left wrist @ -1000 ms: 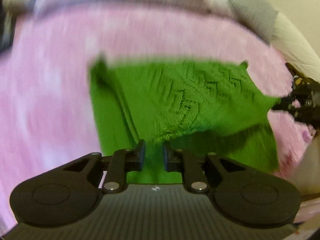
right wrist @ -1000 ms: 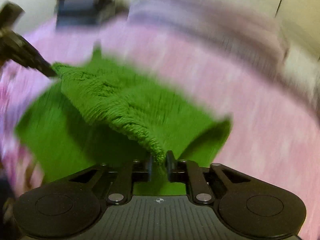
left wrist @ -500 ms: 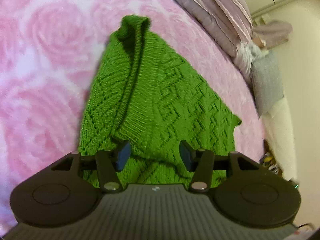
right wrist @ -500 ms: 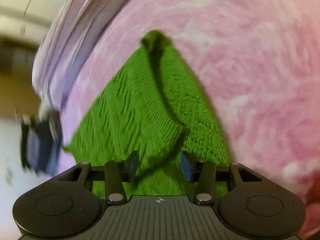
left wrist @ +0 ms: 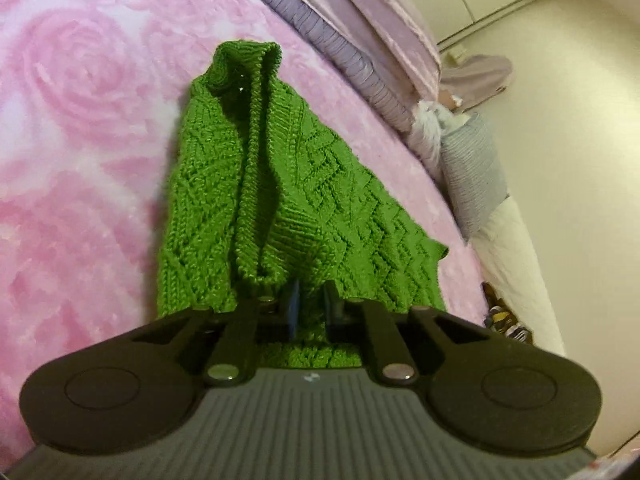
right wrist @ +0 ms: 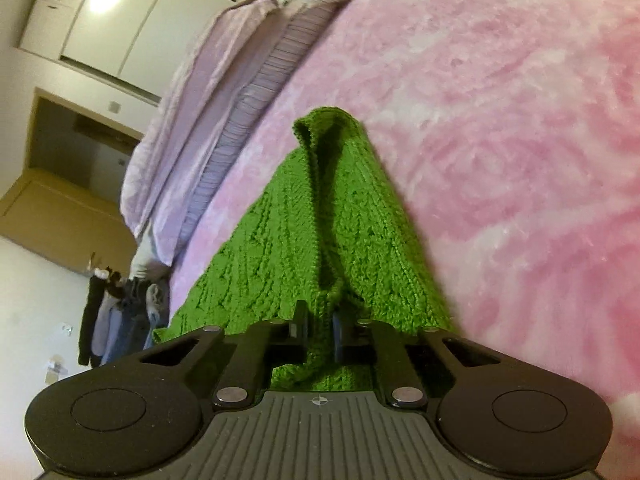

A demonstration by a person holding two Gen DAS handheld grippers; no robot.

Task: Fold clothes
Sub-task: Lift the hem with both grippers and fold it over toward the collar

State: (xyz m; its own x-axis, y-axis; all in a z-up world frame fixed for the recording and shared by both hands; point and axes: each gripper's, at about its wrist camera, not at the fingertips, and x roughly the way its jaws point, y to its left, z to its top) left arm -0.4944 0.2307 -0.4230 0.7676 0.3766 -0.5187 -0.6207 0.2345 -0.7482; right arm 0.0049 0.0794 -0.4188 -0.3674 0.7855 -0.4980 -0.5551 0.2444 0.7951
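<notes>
A green cable-knit garment [left wrist: 320, 184] lies folded on the pink rose-patterned blanket [left wrist: 80, 120], with a raised ridge running away from me to a far corner. In the left wrist view my left gripper [left wrist: 310, 300] is low at the near edge. Its jaws are closing, with a fold of the knit pinched between the pads. The right wrist view shows the same garment [right wrist: 288, 240] on the blanket [right wrist: 500, 160]. My right gripper [right wrist: 320, 320] is also closing there, with knit bunched between its fingers at the near edge.
Lilac pillows and a folded quilt [left wrist: 360, 40] line the far side of the bed, with a grey cushion [left wrist: 476, 172] beyond them. In the right wrist view the pillows [right wrist: 208, 128] lie to the left, and clothes [right wrist: 116, 320] hang off the bed's end.
Half a second ago both grippers stood open over the garment lying on the bed. Both have sunk and closed on its near edge. Before that, each held the knit lifted.
</notes>
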